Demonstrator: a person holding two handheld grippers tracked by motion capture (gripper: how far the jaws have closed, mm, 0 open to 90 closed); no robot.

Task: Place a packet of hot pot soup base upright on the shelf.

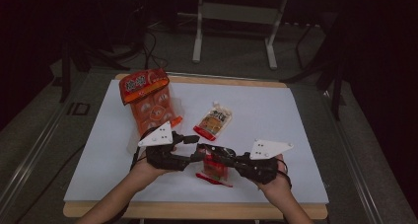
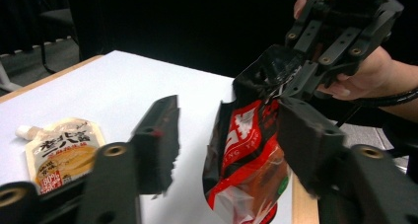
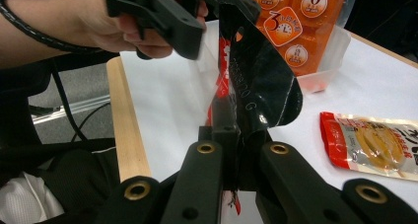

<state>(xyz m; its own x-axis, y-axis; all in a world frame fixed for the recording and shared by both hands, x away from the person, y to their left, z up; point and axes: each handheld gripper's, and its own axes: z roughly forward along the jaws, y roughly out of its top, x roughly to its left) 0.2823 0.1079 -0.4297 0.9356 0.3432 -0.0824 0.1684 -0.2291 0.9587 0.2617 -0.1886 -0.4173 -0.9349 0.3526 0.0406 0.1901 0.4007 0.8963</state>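
Pouch (image 1: 214, 123) and tub (image 1: 151, 105) lie beyond red packet (image 1: 215, 168); right tongs (image 1: 223, 155) pinch it, left (image 1: 196, 152) spread.

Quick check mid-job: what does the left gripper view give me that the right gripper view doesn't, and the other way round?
Left gripper view alone: the red snack packet's printed front, one left jaw against it, the other apart. Right gripper view alone: the orange multipack in its clear tray, and the right gripper shut on the packet's dark edge. Shared: that packet, the spouted pouch lying flat, the white table sheet.

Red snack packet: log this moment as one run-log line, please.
red snack packet off the table, between the grippers | right gripper shut on its black edge | left gripper jaws either side, not pressing | spouted pouch on table
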